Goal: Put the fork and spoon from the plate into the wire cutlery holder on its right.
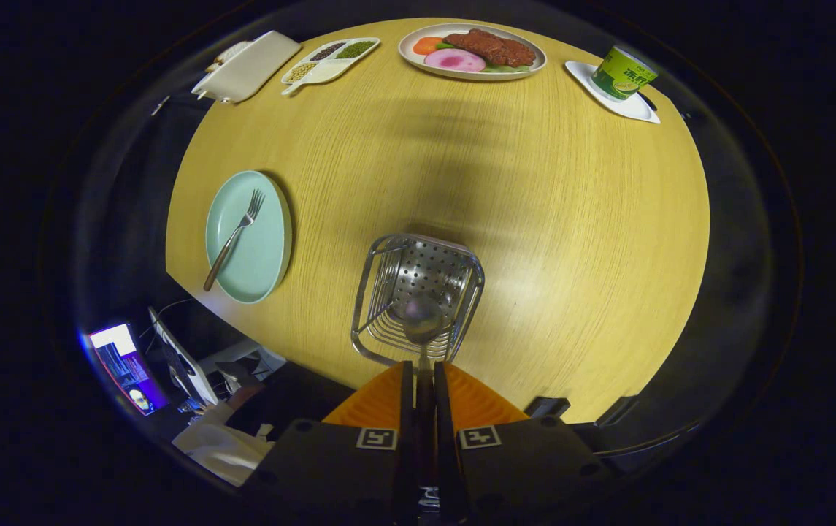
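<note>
The gripper (425, 376) has its jaws narrowed onto the spoon (419, 321) handle, bowl hanging inside the wire cutlery holder (418, 296) on the desk (534, 204). Left of it, the fork (234, 238) lies on the pale green plate (264, 256).

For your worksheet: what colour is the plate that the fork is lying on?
Pale mint green plate, seen in the gripper view; the gripper holds the spoon.

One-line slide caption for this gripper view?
Gripper shut on the spoon, bowl over the wire cutlery holder; fork lies on the green plate.
</note>
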{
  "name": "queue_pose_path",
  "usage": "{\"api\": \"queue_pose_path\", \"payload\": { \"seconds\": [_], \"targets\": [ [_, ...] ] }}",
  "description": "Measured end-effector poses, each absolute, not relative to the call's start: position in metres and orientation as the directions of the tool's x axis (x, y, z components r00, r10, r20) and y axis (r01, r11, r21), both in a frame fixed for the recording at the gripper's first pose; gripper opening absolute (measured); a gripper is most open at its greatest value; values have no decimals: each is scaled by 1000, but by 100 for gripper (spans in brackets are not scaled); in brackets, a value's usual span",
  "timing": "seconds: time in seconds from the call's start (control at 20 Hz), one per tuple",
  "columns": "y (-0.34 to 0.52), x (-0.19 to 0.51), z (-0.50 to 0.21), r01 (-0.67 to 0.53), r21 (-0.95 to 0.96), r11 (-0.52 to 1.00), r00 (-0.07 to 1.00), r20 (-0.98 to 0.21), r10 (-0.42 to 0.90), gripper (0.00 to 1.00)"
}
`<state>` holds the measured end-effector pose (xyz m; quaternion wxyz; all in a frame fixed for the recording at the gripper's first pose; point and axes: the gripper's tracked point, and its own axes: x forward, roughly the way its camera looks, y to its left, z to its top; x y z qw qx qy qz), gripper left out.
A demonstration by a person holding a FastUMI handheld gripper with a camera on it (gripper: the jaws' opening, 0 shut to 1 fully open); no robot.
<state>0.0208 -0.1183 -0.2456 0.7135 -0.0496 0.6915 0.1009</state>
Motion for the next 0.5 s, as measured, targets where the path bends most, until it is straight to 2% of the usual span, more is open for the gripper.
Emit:
{"api": "queue_pose_path", "payload": {
  "seconds": [0.05, 0.1, 0.2, 0.3, 0.4, 0.5],
  "targets": [
    [-117, 21, -245, -209, 71, 975, 26, -997, 78, 22],
    [-116, 22, -242, -202, 76, 976, 33, -996, 85, 22],
    [-112, 27, -233, -177, 96, 979, 66, -992, 109, 52],
    [-108, 34, -221, -169, 106, 980, 130, -983, 129, 93],
    [-97, 42, -201, -179, 120, 977, 220, -963, 159, 100],
    [-86, 51, -180, -188, 123, 974, 324, -929, 180, 99]
  ]
}}
